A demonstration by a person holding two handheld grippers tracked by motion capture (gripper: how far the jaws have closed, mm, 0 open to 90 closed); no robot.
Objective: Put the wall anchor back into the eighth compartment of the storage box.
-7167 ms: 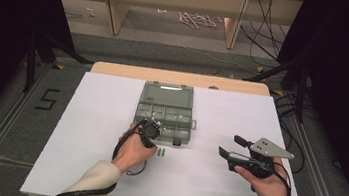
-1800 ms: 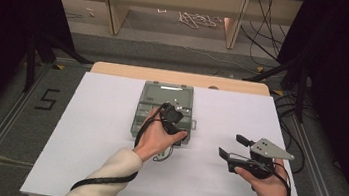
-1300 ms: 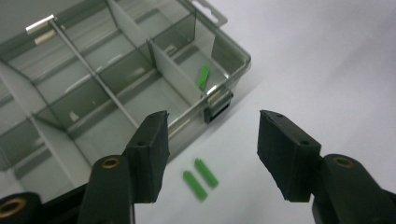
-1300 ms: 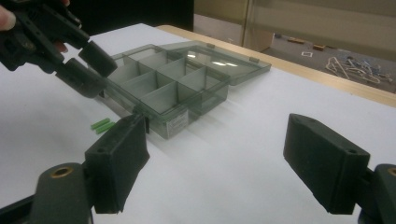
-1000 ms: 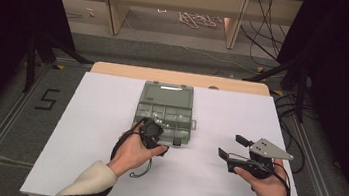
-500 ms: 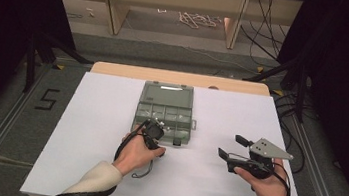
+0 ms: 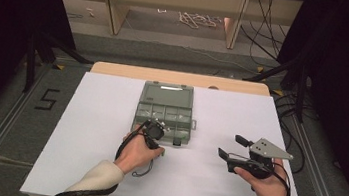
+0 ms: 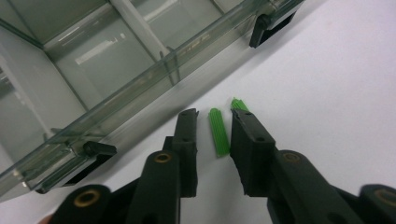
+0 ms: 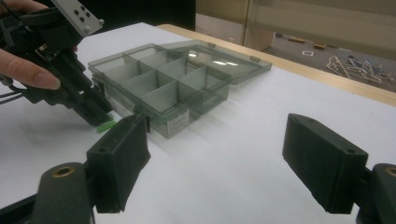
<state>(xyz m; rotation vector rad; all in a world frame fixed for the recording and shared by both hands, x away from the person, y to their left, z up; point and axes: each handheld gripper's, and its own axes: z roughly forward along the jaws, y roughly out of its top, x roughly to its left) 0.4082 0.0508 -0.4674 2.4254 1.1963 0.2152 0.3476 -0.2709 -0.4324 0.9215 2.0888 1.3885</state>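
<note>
Green plastic plug [image 8: 219,132], ribbed, lies flat on the white table cover [image 7: 97,134] between the two black jaws of the left gripper [image 8: 212,140]. A second green plug [image 8: 238,104] sits just past the tip of the jaw on the right of the left gripper view, partly hidden by it. The jaws have just been closing and stand narrow, with bare cover visible on each side of the first plug; the pads do not press on it yet. Long axis of the plug runs roughly along the jaws.

Just beyond the jaw tips: the near wall of the clear grey compartment box [image 8: 140,93], with a black latch [image 8: 93,151] beside the jaw on the left of that view and another black latch [image 8: 268,25] farther off. In the high view the left gripper [image 7: 154,135] is at the box's near edge, tilted down to the cover. The box's lid [image 9: 224,58] lies open and flat behind it.

Right gripper [image 9: 215,154]: jaws wide apart, nothing between them. It is held off to the side, well apart from the box, and faces it across bare cover. Along its jaws one plug [image 9: 105,126] shows at the tip of the left gripper [image 9: 95,114], near the box's corner.
</note>
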